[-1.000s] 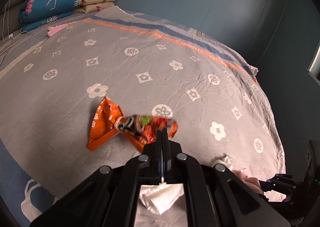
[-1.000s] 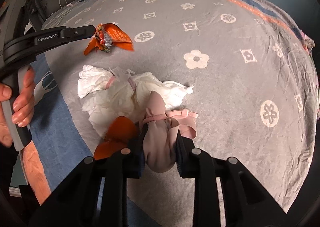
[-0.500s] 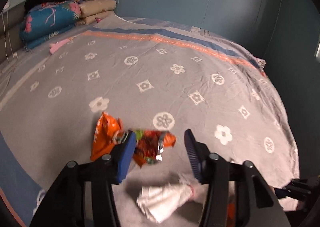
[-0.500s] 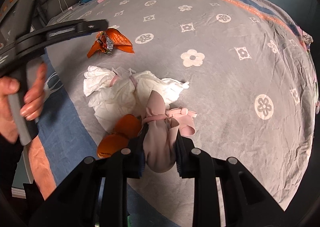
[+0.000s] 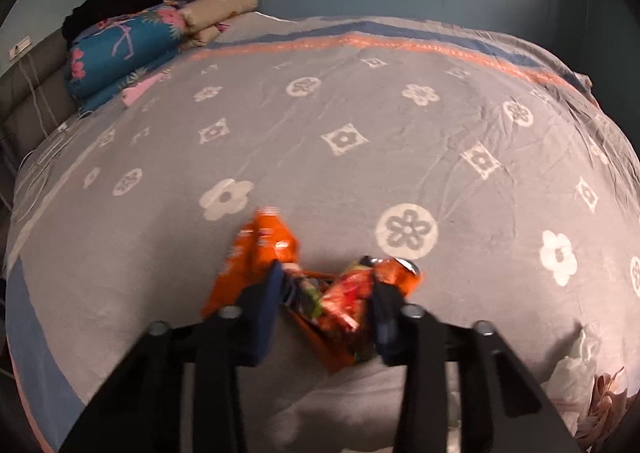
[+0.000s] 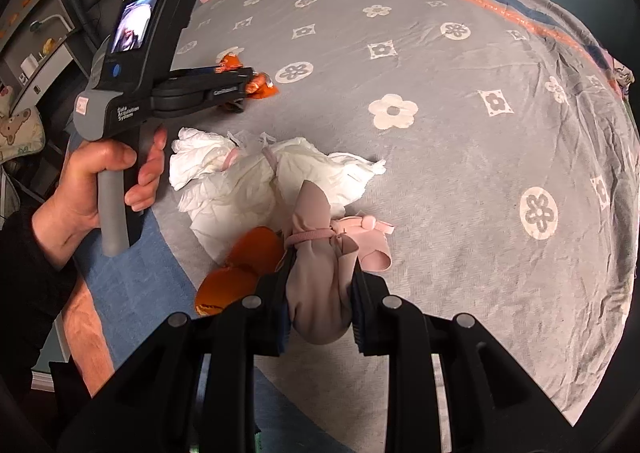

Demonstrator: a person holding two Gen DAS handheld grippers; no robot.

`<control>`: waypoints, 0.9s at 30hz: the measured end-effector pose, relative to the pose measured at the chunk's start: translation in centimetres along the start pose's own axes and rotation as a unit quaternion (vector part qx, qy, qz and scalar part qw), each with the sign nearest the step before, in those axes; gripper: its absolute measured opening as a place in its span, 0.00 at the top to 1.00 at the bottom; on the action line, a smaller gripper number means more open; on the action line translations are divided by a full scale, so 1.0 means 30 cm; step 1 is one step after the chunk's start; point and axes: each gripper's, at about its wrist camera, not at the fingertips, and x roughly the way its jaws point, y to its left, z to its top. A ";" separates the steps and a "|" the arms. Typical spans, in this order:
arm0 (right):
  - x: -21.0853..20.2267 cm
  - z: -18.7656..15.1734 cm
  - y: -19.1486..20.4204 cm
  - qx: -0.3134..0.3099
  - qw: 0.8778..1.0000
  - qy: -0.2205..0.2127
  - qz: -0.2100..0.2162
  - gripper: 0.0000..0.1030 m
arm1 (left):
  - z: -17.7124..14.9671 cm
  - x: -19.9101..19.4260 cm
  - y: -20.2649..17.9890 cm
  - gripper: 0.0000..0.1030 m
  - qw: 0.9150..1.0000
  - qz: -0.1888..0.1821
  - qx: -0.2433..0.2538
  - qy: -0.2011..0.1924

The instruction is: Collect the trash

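Crumpled orange snack wrappers (image 5: 340, 297) lie on the grey flowered bedspread (image 5: 360, 141). My left gripper (image 5: 326, 285) is open, its fingers either side of the wrappers; it also shows in the right wrist view (image 6: 240, 87) over the same wrappers (image 6: 262, 87). My right gripper (image 6: 320, 281) is shut on a pink tied bundle (image 6: 316, 273). Beyond the bundle lie crumpled white tissues (image 6: 256, 177) and, to its left, an orange wrapper (image 6: 240, 273).
Folded blue floral bedding and pillows (image 5: 132, 45) are stacked at the far left by the headboard. The bed edge with a blue band (image 6: 132, 277) runs along the near left. A shelf (image 6: 36, 33) stands beyond the bed at left.
My left gripper went from shut to open and moved forward, so its fingers now straddle the orange snack wrappers. My right gripper kept its hold on the pink bundle and stayed nearly still.
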 end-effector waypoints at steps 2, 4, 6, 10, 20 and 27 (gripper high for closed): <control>-0.016 0.004 0.002 0.004 1.000 -0.007 0.001 0.78 | 0.015 -0.026 0.048 0.79 0.999 -0.021 -0.032 0.000; -0.028 0.004 0.006 0.005 1.000 -0.011 0.003 0.78 | 0.029 -0.072 0.086 0.82 0.998 -0.037 -0.049 -0.008; -0.050 0.006 0.009 0.009 1.000 -0.016 0.005 0.78 | 0.035 -0.110 0.104 0.82 0.997 -0.050 -0.059 -0.013; -0.139 -0.002 0.018 0.015 0.999 -0.037 0.008 0.78 | 0.033 -0.241 0.123 0.82 0.994 -0.075 -0.070 -0.034; -0.442 -0.074 0.010 0.032 0.993 -0.111 0.009 0.78 | -0.051 -0.638 0.049 0.82 0.983 -0.151 -0.063 -0.086; -0.692 -0.189 -0.026 0.053 0.985 -0.164 0.003 0.78 | -0.119 -0.873 -0.057 0.82 0.974 -0.189 -0.046 -0.117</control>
